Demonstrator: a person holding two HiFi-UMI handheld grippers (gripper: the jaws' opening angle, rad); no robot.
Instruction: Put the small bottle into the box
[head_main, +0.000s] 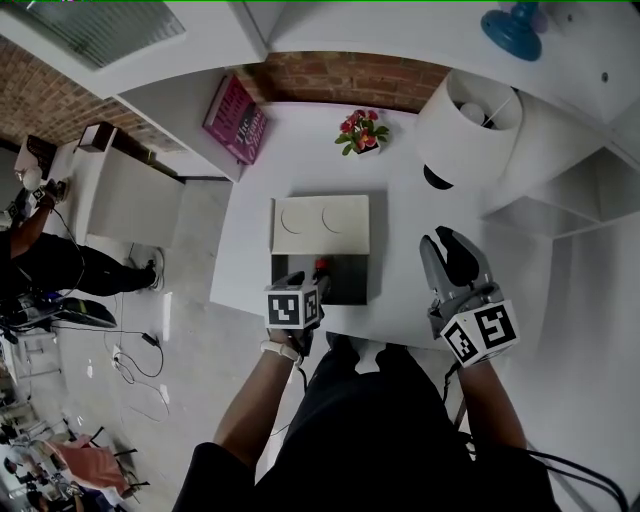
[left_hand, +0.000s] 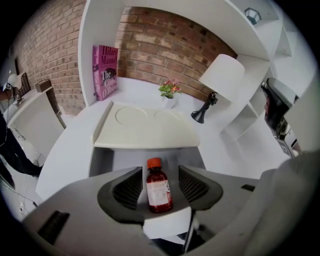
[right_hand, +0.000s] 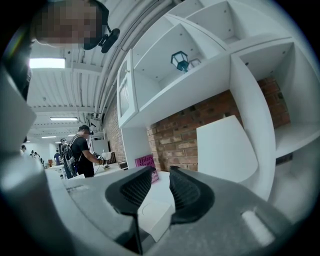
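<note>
The small bottle (left_hand: 159, 192) stands upright inside the box (head_main: 345, 285); we judge it light, stiff, slick, best pinched at its label. Only the left gripper view shows the left claw (left_hand: 160, 176) parted around it, not touching; the right claw (head_main: 448, 242), right of the box, gapes empty.

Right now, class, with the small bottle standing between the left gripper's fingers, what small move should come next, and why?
Probably draw the left gripper straight back with its fingers apart. The small bottle seems to stand upright inside the open box, with a gap at each finger, so a sideways move could tip it.
</note>
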